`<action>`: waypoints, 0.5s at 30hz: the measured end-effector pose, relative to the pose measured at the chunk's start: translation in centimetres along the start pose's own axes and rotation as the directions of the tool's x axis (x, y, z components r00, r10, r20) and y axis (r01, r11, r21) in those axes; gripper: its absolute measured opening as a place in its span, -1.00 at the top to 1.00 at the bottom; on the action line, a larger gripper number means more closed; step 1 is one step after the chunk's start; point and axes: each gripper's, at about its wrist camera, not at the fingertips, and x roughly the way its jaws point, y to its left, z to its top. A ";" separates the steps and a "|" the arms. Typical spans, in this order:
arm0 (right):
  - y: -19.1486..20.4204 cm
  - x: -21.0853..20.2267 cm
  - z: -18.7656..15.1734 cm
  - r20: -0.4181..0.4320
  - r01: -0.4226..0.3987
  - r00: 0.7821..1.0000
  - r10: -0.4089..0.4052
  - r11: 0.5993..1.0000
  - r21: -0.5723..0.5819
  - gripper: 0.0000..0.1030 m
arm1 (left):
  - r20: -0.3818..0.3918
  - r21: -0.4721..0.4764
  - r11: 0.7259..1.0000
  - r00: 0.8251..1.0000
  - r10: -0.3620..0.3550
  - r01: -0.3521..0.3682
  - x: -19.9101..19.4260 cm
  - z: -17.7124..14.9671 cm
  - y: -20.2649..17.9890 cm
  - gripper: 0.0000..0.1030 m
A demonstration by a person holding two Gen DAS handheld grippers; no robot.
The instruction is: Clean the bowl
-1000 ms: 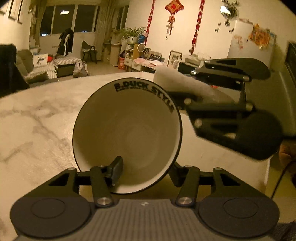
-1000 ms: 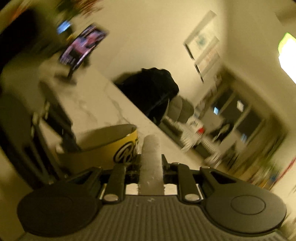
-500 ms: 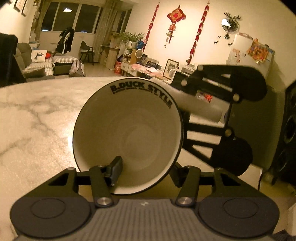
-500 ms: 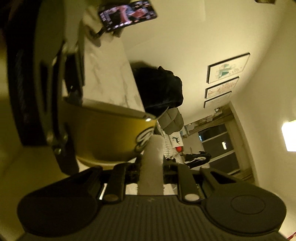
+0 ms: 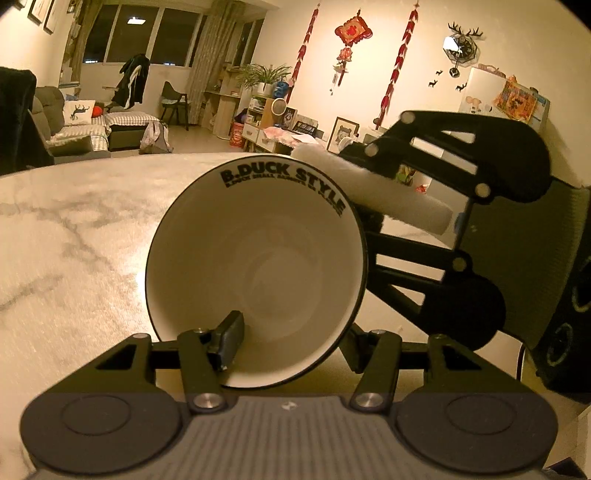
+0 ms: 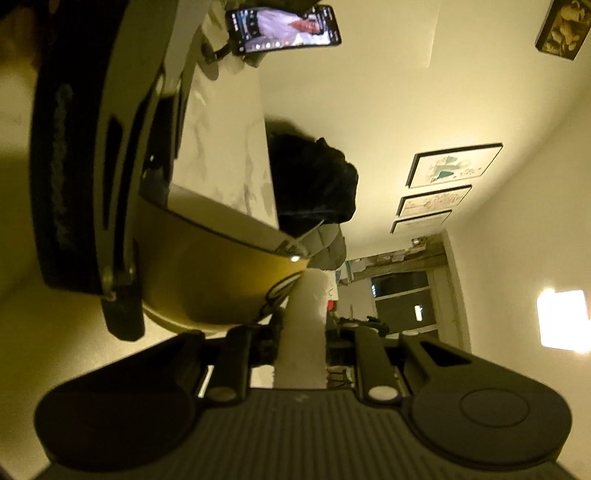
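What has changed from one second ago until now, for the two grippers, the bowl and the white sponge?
The right gripper rolled, so the white sponge it grips now slants along the bowl's outer wall behind the upper right rim; a second ago it was higher, clear of the rim. Unchanged: the left gripper holds the bowl tilted, one finger inside; nothing was taken or let go.

A home's living room: a marble table [image 5: 74, 229] stands before a sofa [image 5: 74, 129] with cushions, a chair [image 5: 173, 103], shelves with a potted plant [image 5: 264, 75], curtained windows [image 5: 147, 37], red hanging decorations [image 5: 351, 33] and framed pictures [image 6: 454, 164] on the walls.
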 end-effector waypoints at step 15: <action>0.5 -0.4 -0.4 0.015 0.018 1.000 -0.017 0.998 -0.063 0.63 | -0.032 0.220 0.966 0.989 0.147 -0.136 1.2 -0.9 -4.2 -0.28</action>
